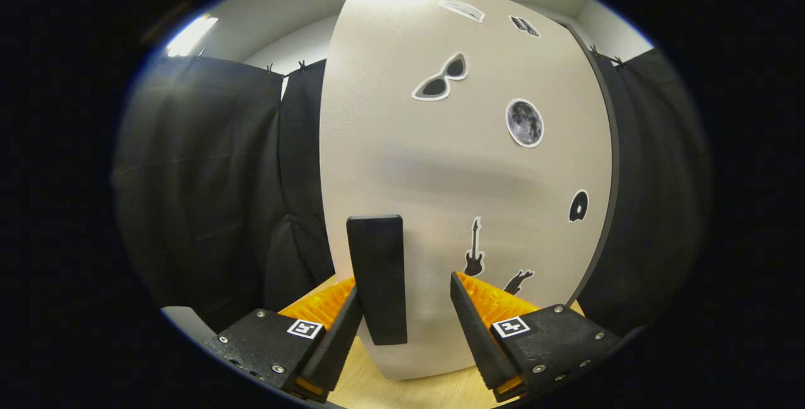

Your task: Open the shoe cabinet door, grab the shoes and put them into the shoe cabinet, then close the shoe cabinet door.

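Nearest to us in the gripper view, our tongs (405, 308) stand parted, one finger on either side of the dark handle (376, 277) of the shoe cabinet door (465, 170). That handle is an upright bar, its long axis running up and down, and it sits between the fingers but hard over to the left: the left finger looks to be touching or almost touching its lower edge, while the right finger stands well clear with pale door showing in the gap. So we call the tongs released, grasping nothing yet.

Just beyond the fingers the door fills the middle of the scene, closed as far as we can judge, dotted with stickers (524, 123) to the right of the handle. Its foot rests on a light wooden surface (402, 390) under the fingers. We see no shoes.

Our reading: opening the door has not begun, and the coming move calls for squeezing on the handle, ideally after shifting slightly left to centre it.
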Available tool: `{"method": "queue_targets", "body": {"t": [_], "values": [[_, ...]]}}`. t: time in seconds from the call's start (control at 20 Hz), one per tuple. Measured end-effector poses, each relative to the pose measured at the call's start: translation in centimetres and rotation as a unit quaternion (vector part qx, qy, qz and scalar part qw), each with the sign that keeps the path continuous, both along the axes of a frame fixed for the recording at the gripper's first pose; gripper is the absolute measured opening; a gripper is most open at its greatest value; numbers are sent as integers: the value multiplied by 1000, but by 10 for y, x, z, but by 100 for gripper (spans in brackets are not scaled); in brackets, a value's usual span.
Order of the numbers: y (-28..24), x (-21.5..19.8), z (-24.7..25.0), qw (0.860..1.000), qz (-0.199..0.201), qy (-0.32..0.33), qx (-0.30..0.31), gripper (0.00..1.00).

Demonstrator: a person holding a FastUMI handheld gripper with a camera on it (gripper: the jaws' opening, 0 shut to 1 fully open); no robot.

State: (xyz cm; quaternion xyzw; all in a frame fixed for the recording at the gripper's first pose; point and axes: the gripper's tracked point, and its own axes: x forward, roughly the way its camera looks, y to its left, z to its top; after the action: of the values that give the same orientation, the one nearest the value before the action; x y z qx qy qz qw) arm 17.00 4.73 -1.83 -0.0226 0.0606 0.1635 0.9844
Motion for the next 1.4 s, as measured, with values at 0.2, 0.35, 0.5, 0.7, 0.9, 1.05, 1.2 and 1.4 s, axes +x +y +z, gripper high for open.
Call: {"method": "queue_targets", "body": {"t": [0.2,0.35,0.5,0.7,0.9,1.05,1.2,1.4], "values": [[6,-6,-2,1000,-7,-11,-11,83],[4,-8,0,1000,-5,-15,-8,83],[11,-9,-2,1000,-12,-17,-21,84],[7,-7,-4,999,-22,-20,-25,84],[7,-3,-4,999,-24,-19,-21,85],[9,-4,-7,999,-31,-13,-25,86],[7,2,-9,999,-33,-7,-22,86],[5,0,-10,999,-45,-9,-27,86]]}}
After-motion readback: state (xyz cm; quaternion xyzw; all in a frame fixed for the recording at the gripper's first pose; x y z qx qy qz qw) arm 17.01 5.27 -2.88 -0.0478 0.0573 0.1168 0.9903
